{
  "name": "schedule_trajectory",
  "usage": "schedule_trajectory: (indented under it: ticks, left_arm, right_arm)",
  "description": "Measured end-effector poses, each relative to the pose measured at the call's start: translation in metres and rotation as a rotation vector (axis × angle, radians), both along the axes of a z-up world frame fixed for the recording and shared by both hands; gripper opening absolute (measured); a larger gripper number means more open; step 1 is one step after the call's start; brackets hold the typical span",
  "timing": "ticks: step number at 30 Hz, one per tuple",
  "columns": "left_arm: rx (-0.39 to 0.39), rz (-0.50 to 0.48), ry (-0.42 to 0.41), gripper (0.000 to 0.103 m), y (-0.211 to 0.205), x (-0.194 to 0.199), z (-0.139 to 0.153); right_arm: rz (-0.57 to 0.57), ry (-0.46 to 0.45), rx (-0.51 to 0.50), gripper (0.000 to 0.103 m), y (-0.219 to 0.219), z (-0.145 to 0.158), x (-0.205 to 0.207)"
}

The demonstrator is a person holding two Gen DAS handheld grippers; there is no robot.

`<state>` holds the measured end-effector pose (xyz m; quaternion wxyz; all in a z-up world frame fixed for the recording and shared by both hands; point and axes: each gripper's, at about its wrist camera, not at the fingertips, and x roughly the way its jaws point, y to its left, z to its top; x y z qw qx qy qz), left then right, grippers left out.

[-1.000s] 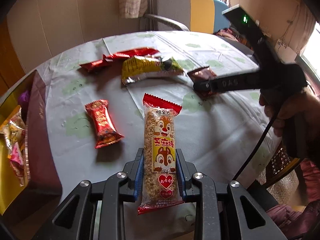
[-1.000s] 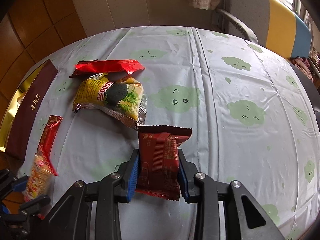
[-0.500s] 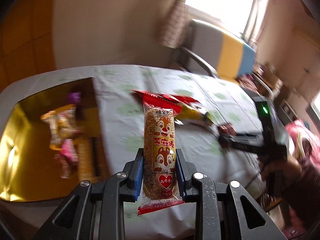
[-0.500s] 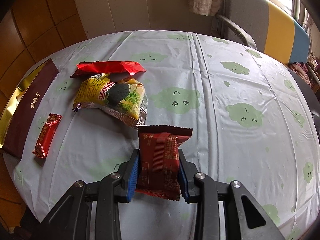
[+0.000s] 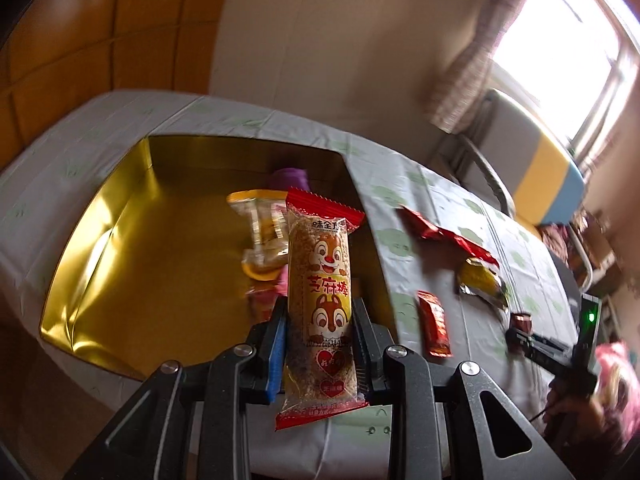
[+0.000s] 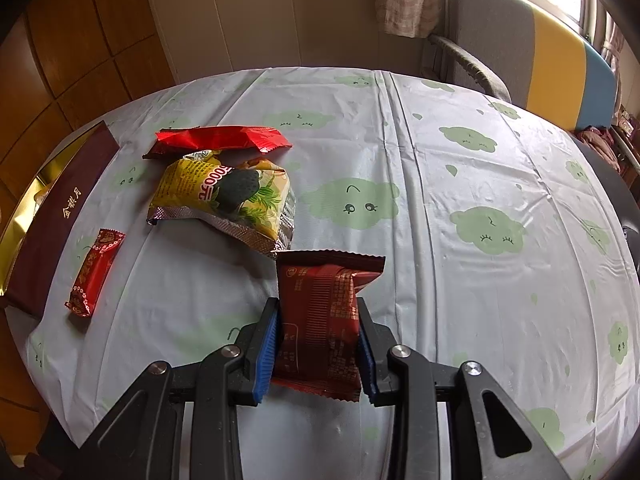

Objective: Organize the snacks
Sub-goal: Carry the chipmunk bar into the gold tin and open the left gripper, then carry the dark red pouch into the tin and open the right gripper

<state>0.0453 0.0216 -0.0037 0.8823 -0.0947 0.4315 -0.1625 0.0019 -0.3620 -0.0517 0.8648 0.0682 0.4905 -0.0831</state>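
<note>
Left gripper [image 5: 320,344] holds sesame bar [image 5: 320,296] above gold box [image 5: 120,240].

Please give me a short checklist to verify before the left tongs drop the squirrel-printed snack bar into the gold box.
1. Left tongs grip the squirrel-printed sesame snack bar firmly: ok.
2. Bar is over the gold-lined open box: cannot tell; it appears in front of the box's near right corner.
3. Free floor space in box: ok; the clear yellow-topped packet leaves the left side bare.
4. Right tongs hold the dark red flat packet: ok.
5. Right tongs away from the box: ok.
</note>
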Motion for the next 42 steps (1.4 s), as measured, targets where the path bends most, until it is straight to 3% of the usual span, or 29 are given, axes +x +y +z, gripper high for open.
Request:
schedule_trajectory:
  ticks: [12, 24, 27, 30, 34, 42]
  left_arm:
    - [-0.065, 0.178, 0.098, 0.029, 0.052, 0.032, -0.009]
    - [-0.142, 0.126, 0.154, 0.029, 0.034, 0.064, -0.013]
    - [-0.102, 0.080, 0.137, 0.029, 0.021, 0.063, -0.011]
    - [-0.095, 0.059, 0.171, 0.030, 0.022, 0.059, -0.022]
    - [-0.074, 0.107, 0.173, 0.049, 0.035, 0.048, -0.034]
    - [0.045, 0.156, 0.121, 0.049, 0.030, 0.036, -0.040]
  right_arm:
    - [-0.013, -0.014, -0.013, 0.035, 0.002, -0.001, -0.002]
    - [-0.008, -0.007, -0.019, 0.035, 0.001, -0.001, -0.001]
    - [-0.013, -0.010, -0.013, 0.035, 0.001, -0.001, -0.001]
    - [-0.014, -0.006, -0.017, 0.035, 0.001, -0.001, -0.001]
    - [-0.015, 0.002, -0.024, 0.035, 0.002, -0.001, 0.000]
    - [-0.033, 0.022, -0.039, 0.035, 0.005, 0.000, 0.003]
